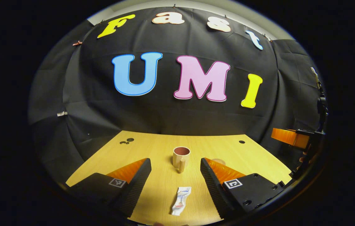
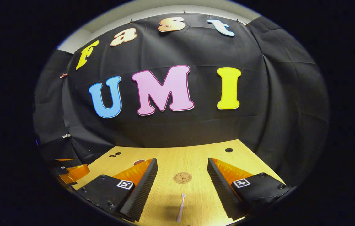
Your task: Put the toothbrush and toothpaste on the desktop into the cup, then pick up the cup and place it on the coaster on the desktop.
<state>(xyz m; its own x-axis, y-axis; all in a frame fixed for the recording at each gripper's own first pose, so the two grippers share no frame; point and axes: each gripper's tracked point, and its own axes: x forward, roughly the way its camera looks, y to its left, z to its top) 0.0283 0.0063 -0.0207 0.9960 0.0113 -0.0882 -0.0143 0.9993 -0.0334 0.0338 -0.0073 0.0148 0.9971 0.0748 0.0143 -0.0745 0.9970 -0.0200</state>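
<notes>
Fingers of our left gripper [image 1: 175, 171] gape wide above the toothpaste [image 1: 181, 200] (print unreadable); our right gripper [image 2: 182, 172] gapes wide above the toothbrush [image 2: 181, 211], touching nothing.

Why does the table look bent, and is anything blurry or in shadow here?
Left gripper view: the fisheye lens bows the table edges; the cup and toothpaste look sharp and evenly lit, and the open left gripper frames them. Right gripper view: same bowing; a soft shadow lies left of the toothbrush; the coaster is crisp between the open right gripper fingers.
</notes>
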